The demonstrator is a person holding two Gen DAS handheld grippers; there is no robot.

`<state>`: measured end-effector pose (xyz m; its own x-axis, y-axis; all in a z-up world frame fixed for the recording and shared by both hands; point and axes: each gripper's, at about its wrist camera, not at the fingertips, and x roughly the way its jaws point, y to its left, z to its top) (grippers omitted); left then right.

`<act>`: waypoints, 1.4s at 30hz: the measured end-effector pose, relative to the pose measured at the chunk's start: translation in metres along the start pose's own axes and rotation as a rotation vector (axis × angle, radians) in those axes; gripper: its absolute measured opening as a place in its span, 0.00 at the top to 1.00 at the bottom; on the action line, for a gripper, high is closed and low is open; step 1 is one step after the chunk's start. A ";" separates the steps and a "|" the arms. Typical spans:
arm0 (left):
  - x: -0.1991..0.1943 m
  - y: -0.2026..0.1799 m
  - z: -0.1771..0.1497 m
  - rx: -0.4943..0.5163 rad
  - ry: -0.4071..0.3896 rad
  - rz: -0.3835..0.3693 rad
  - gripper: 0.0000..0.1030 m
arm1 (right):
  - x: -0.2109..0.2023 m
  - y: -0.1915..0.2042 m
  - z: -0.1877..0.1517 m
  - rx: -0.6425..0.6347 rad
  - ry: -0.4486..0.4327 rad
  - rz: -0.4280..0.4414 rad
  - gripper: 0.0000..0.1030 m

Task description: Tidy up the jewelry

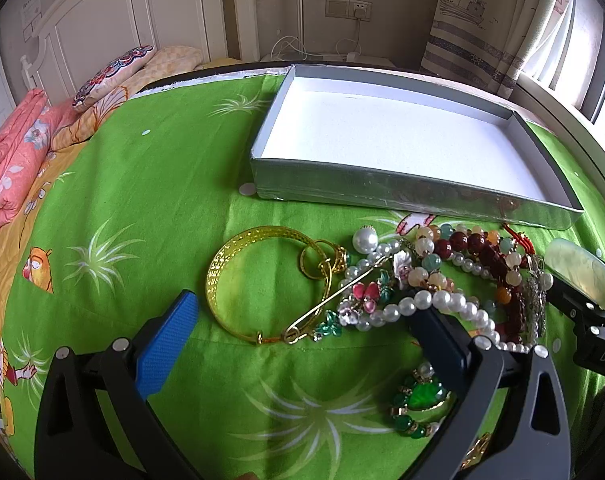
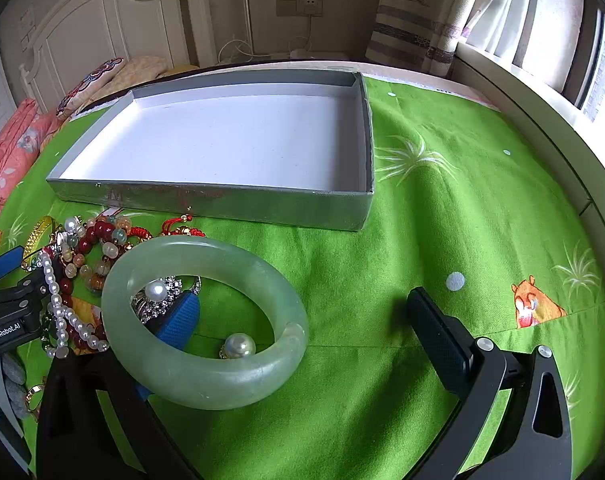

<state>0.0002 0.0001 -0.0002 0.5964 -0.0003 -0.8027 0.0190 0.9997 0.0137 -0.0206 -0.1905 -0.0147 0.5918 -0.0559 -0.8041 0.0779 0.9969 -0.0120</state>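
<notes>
I judge that I am at the very start of organizing: the shallow silver cardboard box with the white floor [image 2: 222,200] has nothing in it, and every piece I can see lies outside it on the green printed cloth [image 2: 442,240] that covers the surface. My right gripper [image 2: 302,332] is spread wide, and the pale green jade bangle [image 2: 206,320] hangs looped over its blue-padded left finger [image 2: 180,320], raised just in front of the box's near wall; the black finger stands well apart from it, so nothing is pinched, and a tilt could let the bangle slide off. Through the ring I see a silver rhinestone piece with a pearl [image 2: 162,294] and a loose pearl pendant [image 2: 238,346] on the cloth. My left gripper [image 1: 302,332] is open too and holds nothing; it hovers over the heap in front of the box, with the yellow-gold openwork bangle [image 1: 262,284] between its fingers. Also in that heap, near the box's front wall, are the white pearl strand [image 1: 434,300], the mixed string of dark red and pastel beads [image 1: 474,248], a gold safety-pin brooch with pink enamel flowers [image 1: 342,300], and, farther from the box, a green bead bracelet [image 1: 418,404]. Everything is left to do: the jade bangle looks likely to go in first, then the tangled strands need separating.
</notes>
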 end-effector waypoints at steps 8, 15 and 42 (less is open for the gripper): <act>0.000 0.000 0.000 0.000 0.000 0.000 0.02 | 0.000 0.000 -0.002 0.003 -0.001 -0.001 0.04; 0.000 0.000 0.000 0.000 0.000 0.000 0.02 | 0.005 -0.002 0.003 0.002 -0.001 0.002 0.04; 0.000 0.000 0.000 0.000 -0.001 0.001 0.02 | 0.003 0.000 0.002 0.002 -0.001 0.002 0.04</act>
<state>0.0001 0.0000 -0.0001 0.5971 0.0002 -0.8021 0.0189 0.9997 0.0143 -0.0167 -0.1910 -0.0161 0.5931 -0.0539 -0.8033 0.0782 0.9969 -0.0092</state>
